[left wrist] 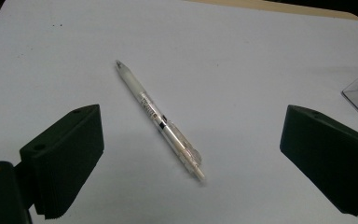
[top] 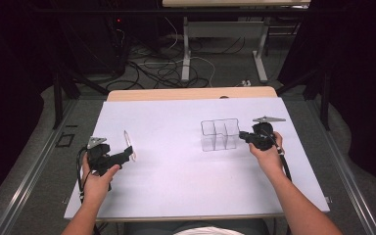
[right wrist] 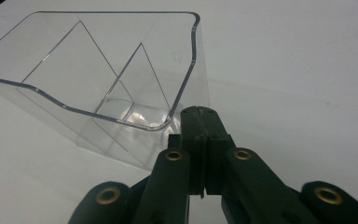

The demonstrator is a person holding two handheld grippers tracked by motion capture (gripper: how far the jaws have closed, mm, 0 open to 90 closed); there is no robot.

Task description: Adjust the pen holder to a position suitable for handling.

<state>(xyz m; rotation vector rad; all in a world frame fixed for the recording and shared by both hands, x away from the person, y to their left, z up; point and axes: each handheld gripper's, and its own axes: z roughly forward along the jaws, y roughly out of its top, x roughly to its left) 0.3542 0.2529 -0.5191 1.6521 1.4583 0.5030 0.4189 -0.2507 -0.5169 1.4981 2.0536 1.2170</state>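
Clear plastic pen lies flat on the white sheet, slantwise between the jaws in the left gripper view, tip toward the far side, clicker end nearer the camera. Nothing touches it. A dark band sits near mid-barrel; printing on it too small to read.

Left gripper: jaws spread wide, one black pad at each side of the pen, both well apart from it. Empty. In the high view the left gripper sits at the sheet's left part, held in the left hand, with the pen at its jaw end; whether they touch there cannot be told at that size.

Right gripper: jaws pressed together, pads meeting along a thin seam, nothing seen between them. Tips sit just at the near corner of a clear organizer; contact with its rim cannot be told. In the high view the right gripper is just beside the organizer's right wall, right hand behind it.

Organizer: transparent box, upright on the sheet, right of centre, thin inner walls splitting it into compartments. All compartments look empty. Pen and organizer well apart.

Wooden table edge shows beyond the sheet.
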